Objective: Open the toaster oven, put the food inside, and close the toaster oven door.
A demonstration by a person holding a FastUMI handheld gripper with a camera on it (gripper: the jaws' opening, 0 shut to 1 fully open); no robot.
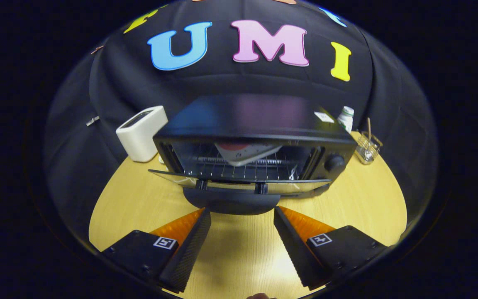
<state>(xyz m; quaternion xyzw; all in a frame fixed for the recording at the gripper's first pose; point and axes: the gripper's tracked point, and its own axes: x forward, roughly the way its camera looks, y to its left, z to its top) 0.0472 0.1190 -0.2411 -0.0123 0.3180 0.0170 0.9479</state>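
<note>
Straight ahead of the claw (242,216) on the counter (139,203), the toaster oven (255,137) stands with its door (239,180) dropped flat, the handle (232,203) running crosswise just beyond the fingertips (food (245,153) already sits on the rack); the claw is spread wide, gripping nothing.

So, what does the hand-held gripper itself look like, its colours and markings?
The hand-held gripper has two black wedge-shaped fingers with ribbed inner faces. Behind each sits an orange translucent panel and a black block bearing a small square black-and-white marker. No cable shows.
</note>
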